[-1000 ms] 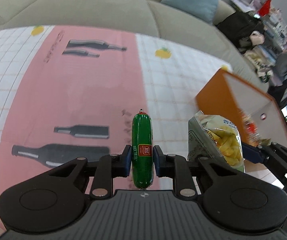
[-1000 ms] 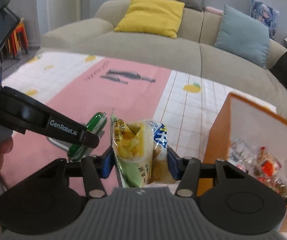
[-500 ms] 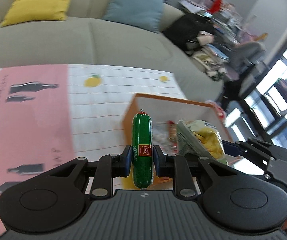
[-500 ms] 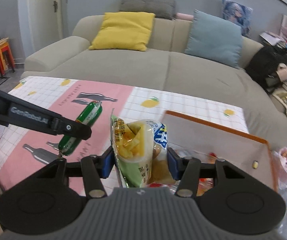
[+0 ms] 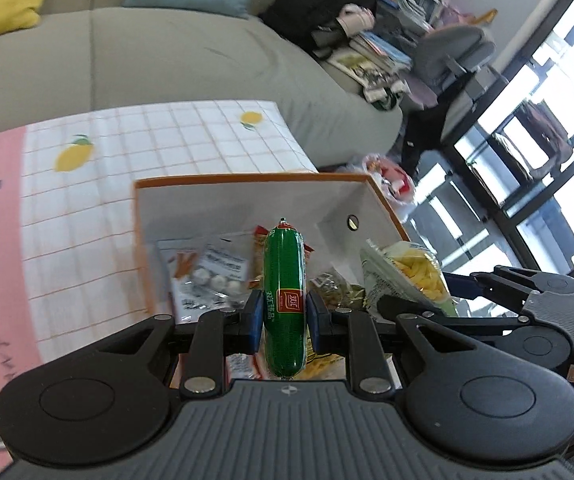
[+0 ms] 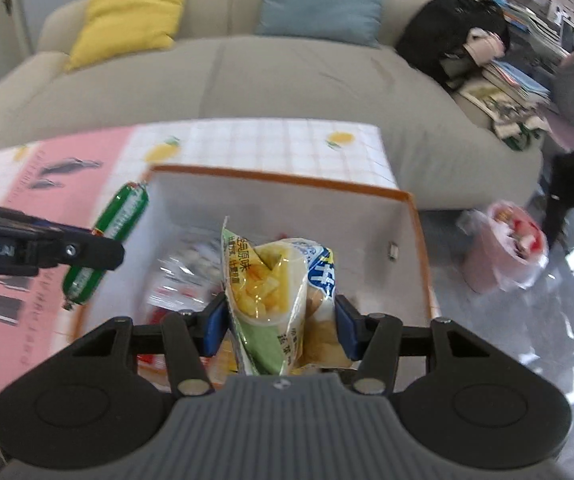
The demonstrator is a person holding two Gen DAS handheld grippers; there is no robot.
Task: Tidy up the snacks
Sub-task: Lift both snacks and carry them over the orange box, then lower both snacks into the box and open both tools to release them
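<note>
Step in hand: carry-to-box, both hands loaded, looks like the tail end of the transfer.

Left gripper (image 5: 283, 316) is clamped on the sausage (image 5: 285, 300), pads on its lower-middle, sausage running straight out along the fingers. Right gripper (image 6: 281, 322) is clamped on the chip bag (image 6: 283, 296), pads squeezing its sides, bag upright and creased.

Both are above the box (image 6: 287, 184), orange rim, white inside, on the counter (image 5: 167, 140). Box already holds several packets (image 5: 211, 276); exact contents blurred. In the right view the sausage sits over the box's left rim, so not clearly inside; chip bag is over the middle.

Next move, my read: bring the left further in over the opening, lower both, then part the pads. Sausage may roll on release; chip bag is light and soft, should drop flat. Keep the two grippers from clashing, they're close side by side.
</note>
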